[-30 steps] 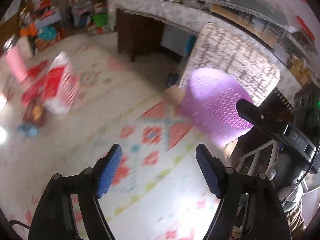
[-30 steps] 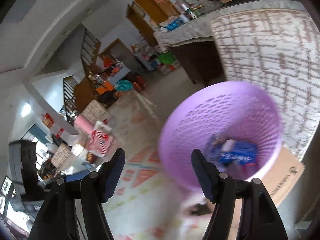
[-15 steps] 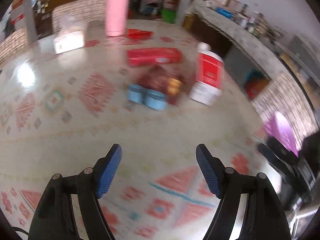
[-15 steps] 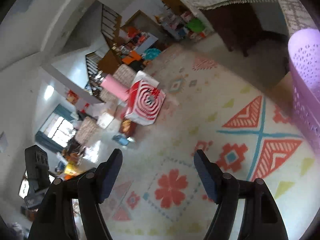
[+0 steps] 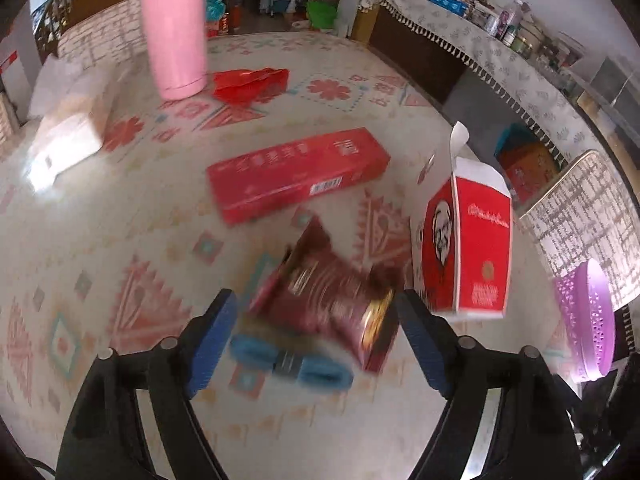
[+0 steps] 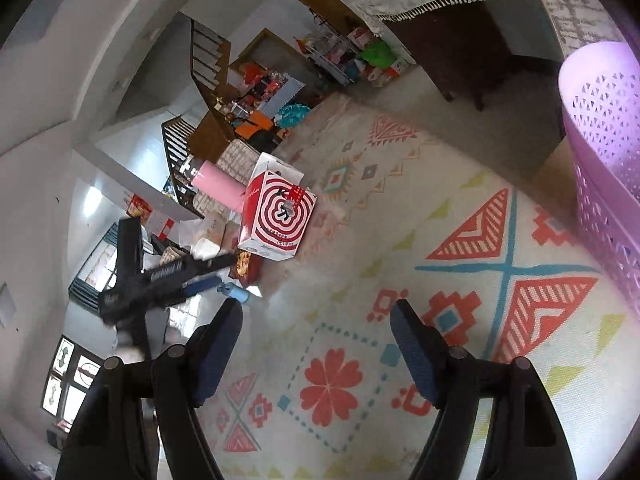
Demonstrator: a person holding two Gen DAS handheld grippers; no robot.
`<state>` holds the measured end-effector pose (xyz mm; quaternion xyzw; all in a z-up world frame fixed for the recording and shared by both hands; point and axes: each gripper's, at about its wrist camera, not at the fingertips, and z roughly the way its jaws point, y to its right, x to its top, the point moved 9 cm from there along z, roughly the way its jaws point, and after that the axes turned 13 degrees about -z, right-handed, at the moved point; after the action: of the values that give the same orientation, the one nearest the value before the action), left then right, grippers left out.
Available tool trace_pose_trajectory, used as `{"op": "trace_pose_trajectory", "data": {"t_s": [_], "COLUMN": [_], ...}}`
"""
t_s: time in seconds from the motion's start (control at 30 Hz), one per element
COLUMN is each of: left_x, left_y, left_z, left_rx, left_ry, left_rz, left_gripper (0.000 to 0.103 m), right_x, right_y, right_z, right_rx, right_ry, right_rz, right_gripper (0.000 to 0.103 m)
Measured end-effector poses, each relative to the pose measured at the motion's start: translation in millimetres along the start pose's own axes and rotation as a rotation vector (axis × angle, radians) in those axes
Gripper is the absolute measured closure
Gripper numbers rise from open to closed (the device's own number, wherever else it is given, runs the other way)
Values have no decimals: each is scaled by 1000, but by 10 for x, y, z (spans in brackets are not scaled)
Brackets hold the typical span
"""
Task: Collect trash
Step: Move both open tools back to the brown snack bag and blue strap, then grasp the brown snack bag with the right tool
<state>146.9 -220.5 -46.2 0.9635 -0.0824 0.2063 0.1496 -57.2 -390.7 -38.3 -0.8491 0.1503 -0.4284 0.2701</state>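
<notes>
The left gripper [image 5: 314,332] has its two blue-padded fingers spread wide, and nothing is between the pads yet. Just in front of them, on the patterned tablecloth [image 5: 120,240], lies a crumpled dark red foil snack wrapper [image 5: 328,292]. It seems to be the next piece of trash, and the open fingers already frame it from both sides. A blue object [image 5: 292,364], blurred, lies under its near edge; I cannot tell what it is.

The wrapper is probably very light, thin and soft. It will fold under the pads and not resist them, and the foil surface can be slippery. A good place to hold is the thick wrinkled middle, where several layers come together, not a single loose corner.

Beside it stands a red and white paper carton with a portrait [image 5: 464,240], upright with its top flap open. It looks stiff but empty, so a push could tip it. Behind lie a long flat red cardboard box [image 5: 296,176] and a red plastic bag [image 5: 252,84], near a tall pink tumbler [image 5: 176,32].

The right gripper [image 6: 316,344] is also wide apart and empty, over the tablecloth. The purple perforated plastic basket [image 6: 604,160] for the trash is at the table's right edge, well apart from the wrapper.
</notes>
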Motion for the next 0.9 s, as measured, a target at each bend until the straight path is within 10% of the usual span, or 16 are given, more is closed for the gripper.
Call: {"op": "trace_pose_trajectory", "data": {"t_s": [0.2,0.33,0.4,0.9], "left_x": [-44,-237,-324,-805], "left_y": [42,44,44,-702], "left_z": [226,45,-80,-937], "left_rx": [26,12,9,-132], "left_ry": [-34,-41,-25,125], "left_rz": [5,-1,14,-155], "left_gripper": [21,65,71,85], "right_x": [2,8,2,-48], "right_y": [3,1,13,-41], "right_z": [-13,11,16,176], "right_rx": [-1,-13,-18,-74], "right_ry": [-1,-8,-11,-55], "right_rz": [-2,-10,-13,-70], "right_gripper": [22,22,22,18]}}
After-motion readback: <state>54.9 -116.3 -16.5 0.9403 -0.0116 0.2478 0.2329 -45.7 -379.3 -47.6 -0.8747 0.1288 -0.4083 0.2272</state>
